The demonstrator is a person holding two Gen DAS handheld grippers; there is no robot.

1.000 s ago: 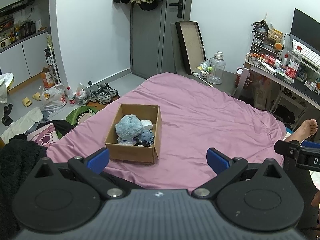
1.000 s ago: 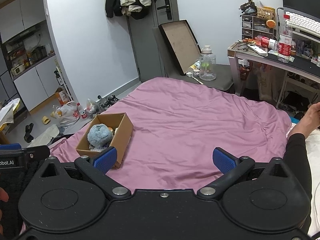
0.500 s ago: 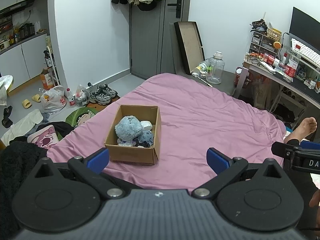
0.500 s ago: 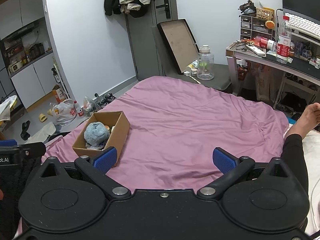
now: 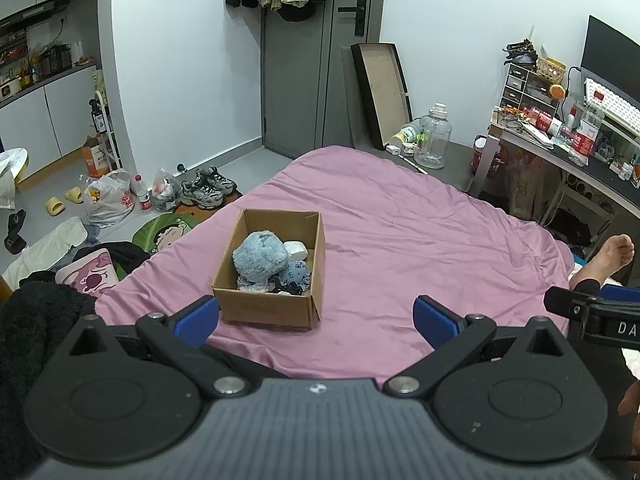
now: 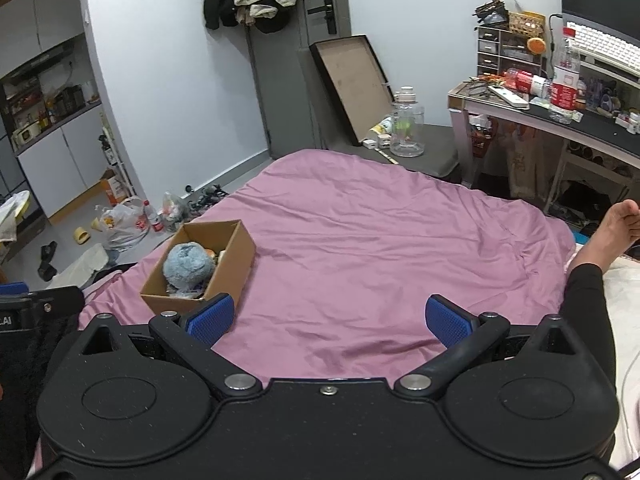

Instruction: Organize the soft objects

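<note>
Both the left gripper [image 5: 316,318] and right gripper [image 6: 328,318] are hovering wide open and empty; a cardboard box [image 5: 269,308] holding a blue plush ball [image 5: 260,256] is sitting near the bed's [image 5: 400,232] left edge

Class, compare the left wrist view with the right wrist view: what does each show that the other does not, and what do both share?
Only the left wrist view shows the white item and patterned blue toy in the box, and the sneakers in full. Only the right wrist view shows something orange behind the fluffy toy. Both show the box on the pink bedspread, the fluffy blue toy, and open, empty grippers: left, right.
</note>
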